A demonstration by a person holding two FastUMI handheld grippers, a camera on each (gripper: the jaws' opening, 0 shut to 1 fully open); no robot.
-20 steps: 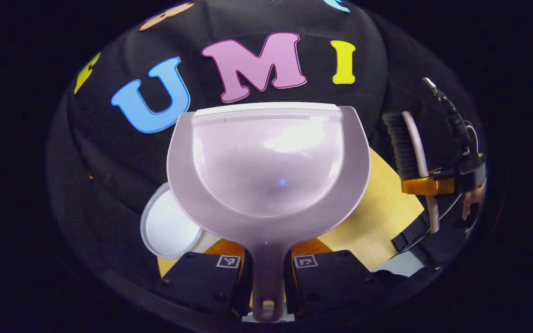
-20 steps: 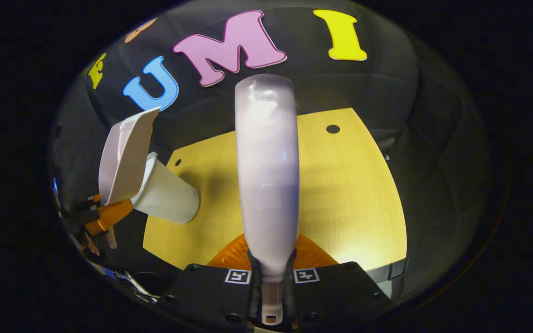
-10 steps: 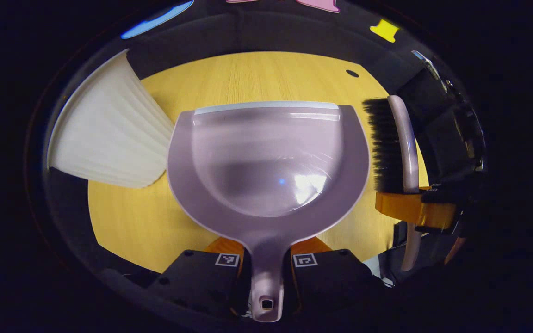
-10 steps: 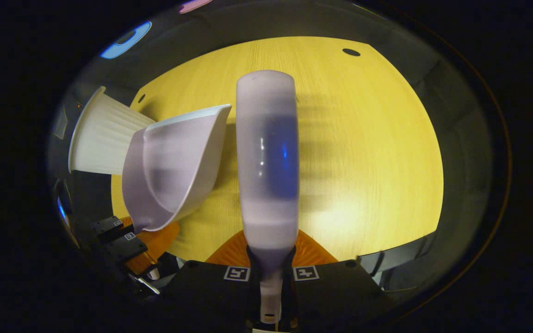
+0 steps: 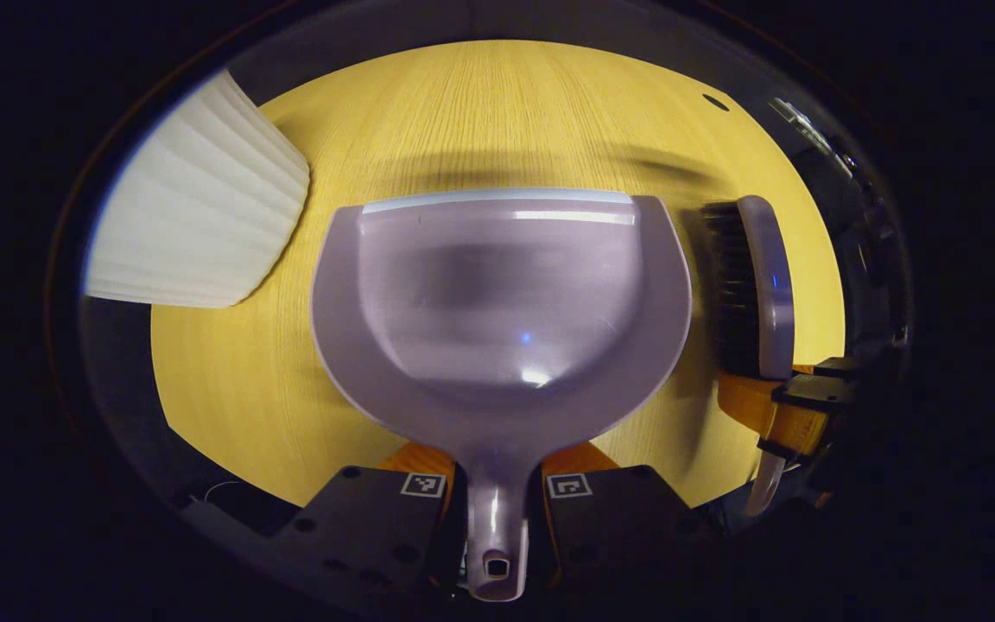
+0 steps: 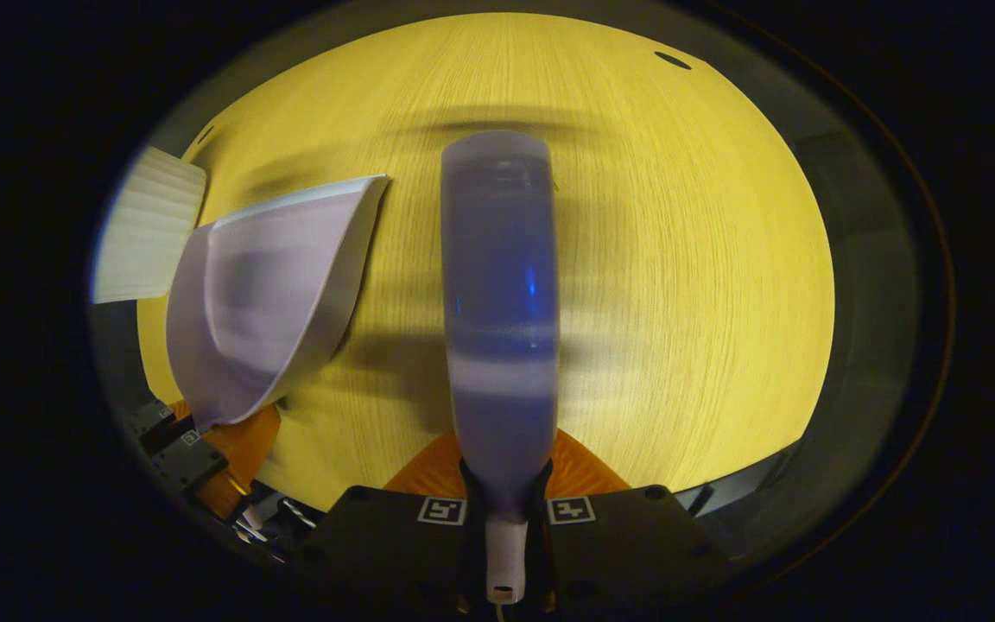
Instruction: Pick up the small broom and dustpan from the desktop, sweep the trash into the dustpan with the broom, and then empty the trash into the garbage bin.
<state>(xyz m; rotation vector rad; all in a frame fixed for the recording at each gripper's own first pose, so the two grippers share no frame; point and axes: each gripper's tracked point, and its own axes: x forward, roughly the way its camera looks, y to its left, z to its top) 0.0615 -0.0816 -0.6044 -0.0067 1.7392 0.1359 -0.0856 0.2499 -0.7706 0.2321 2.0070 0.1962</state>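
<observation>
**Left gripper view: dustpan and broom held over the bench**

Left gripper view looks down on the yellow wooden bench (image 5: 238, 371). The left tool (image 5: 497, 518) is clamped on the handle of the pale lilac dustpan (image 5: 497, 311), both fingers pressing its sides — the pan faces forward, its lip toward the far edge. A white ribbed bin (image 5: 195, 225) stands at upper left, just beside the pan. To the right is the broom (image 5: 752, 285), bristles turned toward the pan, gripped low down by the right tool (image 5: 795, 406).

In the right gripper view the right tool (image 6: 504, 527) is closed on the broom's handle; the broom (image 6: 499, 294) points straight ahead, its back to the camera. The dustpan (image 6: 264, 294) is at left, the bin (image 6: 148, 225) beyond it, the left tool (image 6: 204, 466) below.
</observation>
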